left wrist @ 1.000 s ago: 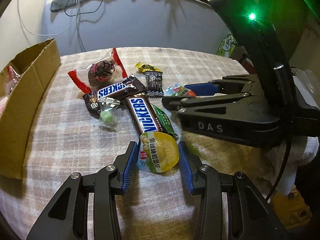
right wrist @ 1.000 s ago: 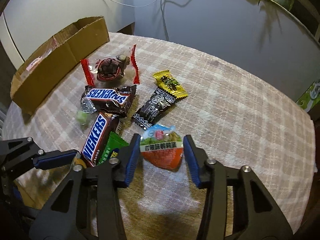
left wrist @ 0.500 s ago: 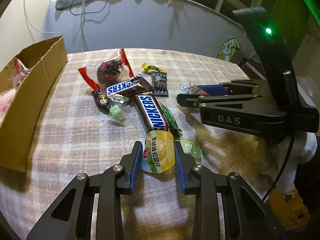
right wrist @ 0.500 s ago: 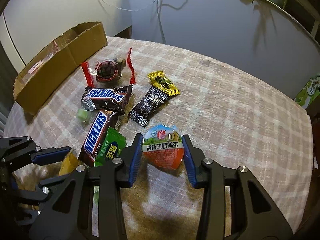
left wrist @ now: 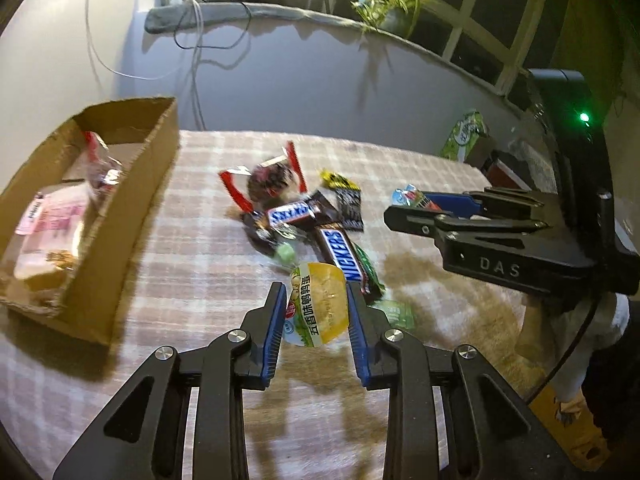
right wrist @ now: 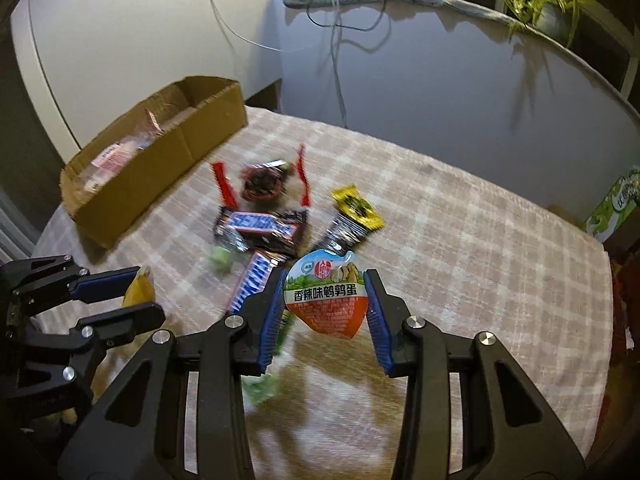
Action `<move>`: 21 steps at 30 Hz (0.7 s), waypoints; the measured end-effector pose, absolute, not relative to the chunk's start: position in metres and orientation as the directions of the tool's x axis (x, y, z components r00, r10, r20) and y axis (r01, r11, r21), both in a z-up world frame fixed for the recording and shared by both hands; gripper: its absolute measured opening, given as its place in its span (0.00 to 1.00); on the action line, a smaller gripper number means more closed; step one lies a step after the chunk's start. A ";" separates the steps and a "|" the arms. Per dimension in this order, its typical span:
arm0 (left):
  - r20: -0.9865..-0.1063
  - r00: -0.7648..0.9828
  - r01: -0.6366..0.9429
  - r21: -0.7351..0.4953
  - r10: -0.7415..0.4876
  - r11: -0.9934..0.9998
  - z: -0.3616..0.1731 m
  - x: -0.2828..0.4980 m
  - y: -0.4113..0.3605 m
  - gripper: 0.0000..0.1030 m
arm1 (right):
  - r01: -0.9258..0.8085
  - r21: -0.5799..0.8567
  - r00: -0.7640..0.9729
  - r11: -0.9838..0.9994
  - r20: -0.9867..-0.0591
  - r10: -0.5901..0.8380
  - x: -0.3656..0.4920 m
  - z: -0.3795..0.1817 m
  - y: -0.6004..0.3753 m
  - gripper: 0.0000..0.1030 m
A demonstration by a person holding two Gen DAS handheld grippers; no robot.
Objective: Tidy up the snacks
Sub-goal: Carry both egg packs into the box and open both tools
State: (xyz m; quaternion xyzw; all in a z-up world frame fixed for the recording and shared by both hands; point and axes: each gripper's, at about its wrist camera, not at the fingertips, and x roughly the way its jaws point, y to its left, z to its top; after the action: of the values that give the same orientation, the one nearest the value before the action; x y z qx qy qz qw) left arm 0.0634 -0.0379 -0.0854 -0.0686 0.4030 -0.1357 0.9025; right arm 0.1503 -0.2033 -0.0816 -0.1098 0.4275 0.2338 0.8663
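Note:
My left gripper (left wrist: 316, 292) is shut on a yellow egg packet (left wrist: 320, 312) and holds it above the plaid tablecloth (left wrist: 200, 272). My right gripper (right wrist: 326, 280) is shut on an orange egg packet (right wrist: 326, 304), also lifted off the cloth. In each wrist view the other gripper shows at the side, carrying its packet. The snack pile lies between them and the box: two Snickers bars (left wrist: 340, 252), a red-ended clear packet (left wrist: 272, 178), a black sachet (left wrist: 348, 204), a yellow sachet (right wrist: 354, 206), a green candy (left wrist: 286, 252). A cardboard box (left wrist: 120, 208) at the left holds pink and clear packets.
A flat green packet (left wrist: 396, 314) lies on the cloth under my grippers. A green carton (left wrist: 466, 136) stands past the table's far right edge. A curved ledge with a potted plant (left wrist: 390, 8) and cables runs behind the table.
My left gripper's pads closed onto the yellow packet, and both grippers rose off the cloth with their packets. The box's inside has come into view.

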 end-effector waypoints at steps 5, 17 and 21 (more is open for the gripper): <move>-0.683 0.672 0.156 -0.246 -0.285 0.957 -0.074 0.061 -0.017 0.28 | -0.532 0.016 0.529 0.846 -0.774 0.347 0.146 -0.068 -0.184 0.39; -0.647 0.737 0.038 -0.250 -0.196 0.967 -0.061 0.060 0.051 0.27 | -0.619 0.025 0.500 0.785 -0.758 0.419 0.145 -0.055 -0.115 0.39; -0.636 0.755 -0.004 -0.243 -0.156 0.970 -0.056 0.062 0.076 0.27 | -0.644 0.021 0.493 0.765 -0.753 0.436 0.152 -0.051 -0.088 0.39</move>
State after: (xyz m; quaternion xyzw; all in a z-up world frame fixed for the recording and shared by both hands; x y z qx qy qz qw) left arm 0.0616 0.0757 -0.0557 -0.1157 0.3473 -0.0408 0.9297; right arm 0.1524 -0.0884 -0.0513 -0.1327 0.3917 0.3163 0.8538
